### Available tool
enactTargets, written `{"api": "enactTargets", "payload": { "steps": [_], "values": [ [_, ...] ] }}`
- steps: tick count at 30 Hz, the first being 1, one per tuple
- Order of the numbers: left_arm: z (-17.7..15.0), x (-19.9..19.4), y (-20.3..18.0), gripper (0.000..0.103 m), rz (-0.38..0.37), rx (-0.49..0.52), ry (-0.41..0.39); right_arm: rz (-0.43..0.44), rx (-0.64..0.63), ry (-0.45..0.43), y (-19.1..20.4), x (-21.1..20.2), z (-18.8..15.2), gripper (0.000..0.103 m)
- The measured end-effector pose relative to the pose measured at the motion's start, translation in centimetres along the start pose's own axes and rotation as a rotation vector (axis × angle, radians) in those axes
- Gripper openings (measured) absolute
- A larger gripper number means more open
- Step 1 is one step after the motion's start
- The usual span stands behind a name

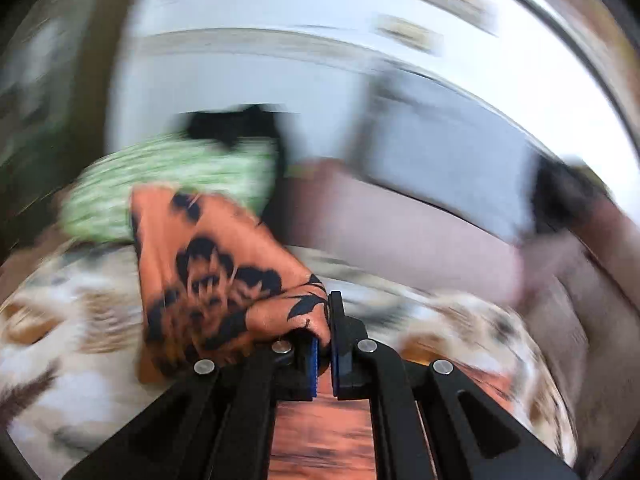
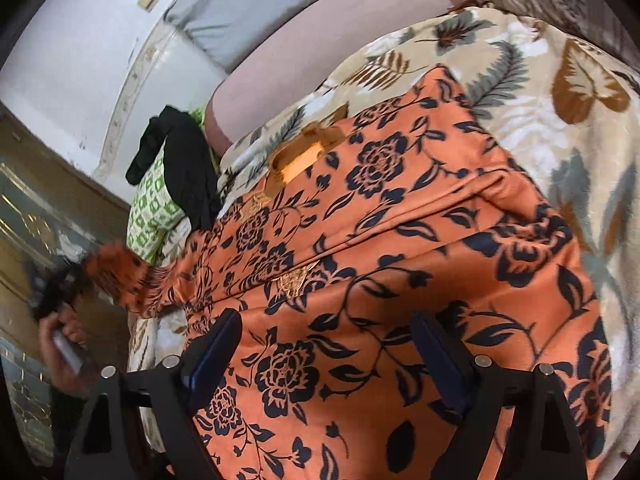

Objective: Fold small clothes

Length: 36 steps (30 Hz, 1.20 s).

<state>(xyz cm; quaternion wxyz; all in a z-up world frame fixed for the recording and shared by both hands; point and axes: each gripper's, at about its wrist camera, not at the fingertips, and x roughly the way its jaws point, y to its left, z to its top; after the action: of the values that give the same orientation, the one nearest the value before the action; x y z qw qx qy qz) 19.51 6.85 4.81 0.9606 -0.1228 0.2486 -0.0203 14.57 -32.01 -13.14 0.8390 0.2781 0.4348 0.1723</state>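
Note:
An orange garment with a dark floral print (image 2: 384, 264) lies spread on a leaf-patterned blanket (image 2: 560, 120). My right gripper (image 2: 328, 344) is open just above its lower part, one finger on each side. My left gripper (image 1: 325, 332) is shut on a sleeve or corner of the same garment (image 1: 216, 272) and holds it lifted; that view is motion-blurred. The left gripper and the hand holding it show blurred at the left of the right wrist view (image 2: 60, 292), with the held cloth stretched toward it.
A green-and-white patterned cushion (image 2: 154, 208) with black cloth (image 2: 184, 160) draped on it sits at the bed's far edge. Pink (image 2: 320, 52) and grey pillows (image 2: 240, 4) lie against a white wall. A dark patterned wall or cabinet (image 2: 28, 216) stands at left.

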Motion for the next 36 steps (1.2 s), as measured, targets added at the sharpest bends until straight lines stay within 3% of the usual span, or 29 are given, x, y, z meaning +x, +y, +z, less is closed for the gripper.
{"api": "enactTargets", "payload": {
  "steps": [2, 3, 4, 5, 7, 8, 10, 13, 17, 19, 22, 23, 25, 26, 27, 28, 29, 30, 34, 36],
  "values": [
    [-2.5, 2.6, -6.8, 0.013, -0.103, 0.109, 0.080, 0.006, 0.018, -0.032, -0.6, -1.1, 0.3, 0.089],
    [-4.2, 4.4, -9.3, 0.043, -0.157, 0.174, 0.157, 0.011, 0.029, -0.040, -0.9, -1.5, 0.4, 0.089],
    [-6.1, 6.0, -10.9, 0.062, -0.210, 0.218, 0.234, 0.017, 0.049, -0.048, -1.5, -2.0, 0.6, 0.089],
    [-8.1, 7.7, -11.7, 0.062, -0.242, 0.240, 0.319, 0.015, 0.064, -0.057, -1.9, -2.5, 0.8, 0.091],
    [-10.9, 9.3, -11.1, 0.062, -0.209, 0.243, 0.447, 0.021, 0.080, -0.071, -2.3, -3.3, 1.2, 0.092],
    [-11.8, 9.3, -9.8, 0.062, -0.181, 0.213, 0.473, 0.031, 0.082, -0.077, -2.6, -3.8, 1.5, 0.093],
    [-12.1, 7.9, -6.4, 0.063, -0.149, 0.158, 0.439, 0.035, 0.073, -0.093, -2.6, -4.4, 2.2, 0.095],
    [-11.8, 6.2, -1.6, 0.068, -0.027, 0.131, 0.393, 0.049, 0.060, -0.085, -2.1, -3.5, 3.9, 0.097],
    [-12.7, 6.4, 4.5, 0.068, 0.116, 0.091, 0.412, 0.114, 0.089, -0.056, -1.1, 0.2, 7.7, 0.097],
    [-13.3, 6.6, 6.1, 0.068, 0.146, 0.073, 0.424, 0.091, 0.152, -0.035, -1.9, 2.8, 9.7, 0.097],
    [-14.6, 7.6, 7.2, 0.068, 0.157, 0.071, 0.436, -0.054, 0.264, 0.022, -4.3, 6.6, 11.8, 0.095],
    [-15.0, 8.0, 7.4, 0.068, 0.164, 0.081, 0.442, -0.063, 0.318, 0.048, -5.2, 7.8, 11.9, 0.089],
    [-15.4, 8.6, 7.4, 0.068, 0.173, 0.090, 0.448, -0.045, 0.391, 0.065, -5.9, 8.8, 11.7, 0.061],
    [-15.7, 9.0, 7.6, 0.068, 0.174, 0.086, 0.455, -0.050, 0.398, 0.082, -5.7, 9.5, 11.6, 0.041],
    [-15.9, 9.2, 7.9, 0.068, 0.175, 0.078, 0.465, -0.063, 0.386, 0.101, -5.5, 10.0, 11.6, 0.030],
    [-16.1, 9.4, 8.2, 0.068, 0.170, 0.068, 0.473, -0.071, 0.375, 0.114, -5.4, 10.4, 11.5, 0.026],
    [-16.2, 9.3, 8.4, 0.068, 0.170, 0.061, 0.474, -0.083, 0.352, 0.121, -5.0, 10.8, 11.6, 0.010],
    [-16.0, 9.0, 8.5, 0.068, 0.174, 0.056, 0.466, -0.094, 0.324, 0.099, -4.4, 10.4, 11.8, 0.006],
    [-15.0, 7.0, 9.5, 0.068, 0.192, 0.035, 0.395, -0.131, 0.165, -0.047, -0.8, 5.6, 11.7, 0.005],
    [-14.2, 6.3, 9.5, 0.068, 0.179, 0.007, 0.367, -0.189, 0.138, -0.024, -0.9, 5.4, 10.9, 0.006]
  ]
}}
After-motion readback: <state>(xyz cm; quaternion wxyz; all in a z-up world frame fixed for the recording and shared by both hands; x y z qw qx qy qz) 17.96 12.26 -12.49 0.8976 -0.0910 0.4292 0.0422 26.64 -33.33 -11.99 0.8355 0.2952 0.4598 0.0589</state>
